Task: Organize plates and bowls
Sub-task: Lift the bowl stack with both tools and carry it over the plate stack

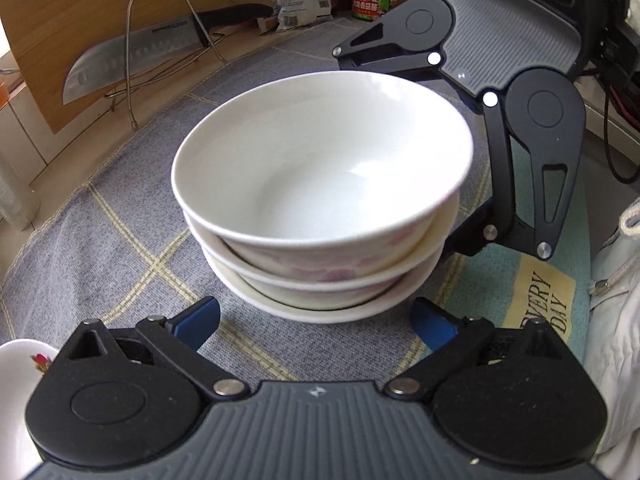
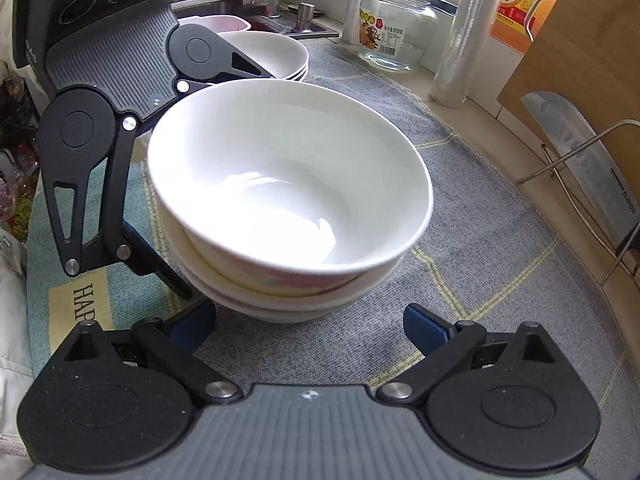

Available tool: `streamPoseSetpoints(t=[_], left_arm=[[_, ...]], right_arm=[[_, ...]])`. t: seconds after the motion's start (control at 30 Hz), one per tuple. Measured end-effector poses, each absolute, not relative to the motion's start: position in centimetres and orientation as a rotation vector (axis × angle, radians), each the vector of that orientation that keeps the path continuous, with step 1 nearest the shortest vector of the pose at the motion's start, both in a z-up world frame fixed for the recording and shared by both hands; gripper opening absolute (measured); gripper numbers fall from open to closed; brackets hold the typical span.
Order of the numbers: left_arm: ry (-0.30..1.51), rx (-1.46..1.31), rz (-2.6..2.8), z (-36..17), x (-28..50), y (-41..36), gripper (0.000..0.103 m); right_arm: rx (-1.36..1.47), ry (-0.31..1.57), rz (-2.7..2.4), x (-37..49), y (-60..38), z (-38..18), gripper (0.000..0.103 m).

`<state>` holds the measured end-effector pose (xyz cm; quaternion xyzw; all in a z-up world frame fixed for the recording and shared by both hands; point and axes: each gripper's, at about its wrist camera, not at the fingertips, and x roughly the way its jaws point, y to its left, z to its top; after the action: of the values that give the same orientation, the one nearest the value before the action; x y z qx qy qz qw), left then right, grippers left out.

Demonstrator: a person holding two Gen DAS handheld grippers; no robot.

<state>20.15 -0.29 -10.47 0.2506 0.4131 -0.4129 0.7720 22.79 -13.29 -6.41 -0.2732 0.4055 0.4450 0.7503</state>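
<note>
On the grey checked mat [image 1: 120, 184], reading the left wrist view from left to right, a knife [image 1: 132, 60] leans in a wire rack [image 1: 160, 12] against a wooden board, then comes the stack of bowls [image 1: 320, 184] at the centre, and beyond it to the right the right gripper [image 1: 460, 184] reaches in from the far side. The stack is white bowls nested one inside another, upright, its bottom bowl resting on the mat. The left gripper [image 1: 316, 320] sits just short of the stack's near side, blue pads spread wide with nothing between them and no contact that I can see. In the right wrist view the mirror holds: the left gripper shows at the left edge, the same stack [image 2: 288, 184] fills the middle, and the right gripper [image 2: 310, 326] waits before it, likewise spread wide and empty. A second stack of bowls [image 2: 276, 54] stands further back near the sink. The stack lies straight ahead of each gripper, between the two, about equally near both. Being round, it offers no long axis; the coming move likely turns on closing in from opposite sides.
</note>
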Motion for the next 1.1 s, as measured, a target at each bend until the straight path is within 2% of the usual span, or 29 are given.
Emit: streamPoseSetpoints(t=[0.13,0.23,0.33,0.6,1.1], left_arm=[[0.893,0.553,-0.942,-10.5,21.1,-0.1,0.092],[0.878,0.576,-0.967,-10.5,21.7,-0.2,0.09],[0.873,0.579,-0.995,-10.3,21.8,-0.4,0.082],[0.854,0.602,-1.023,-10.1,21.4,-0.4,0.077],[0.843,0.622,-1.032,-9.7,20.5,-0.6,0.077]], right_arm=[[-0.629,0.893,0.985,22.9,-12.3,-6.1,0.093],[-0.644,0.905,1.002,23.2,-11.8,-6.2,0.091],[-0.659,0.915,1.027,23.2,-11.5,-6.1,0.086],[-0.681,0.928,1.059,23.4,-11.0,-6.0,0.085],[-0.687,0.942,1.056,22.7,-11.1,-5.2,0.084]])
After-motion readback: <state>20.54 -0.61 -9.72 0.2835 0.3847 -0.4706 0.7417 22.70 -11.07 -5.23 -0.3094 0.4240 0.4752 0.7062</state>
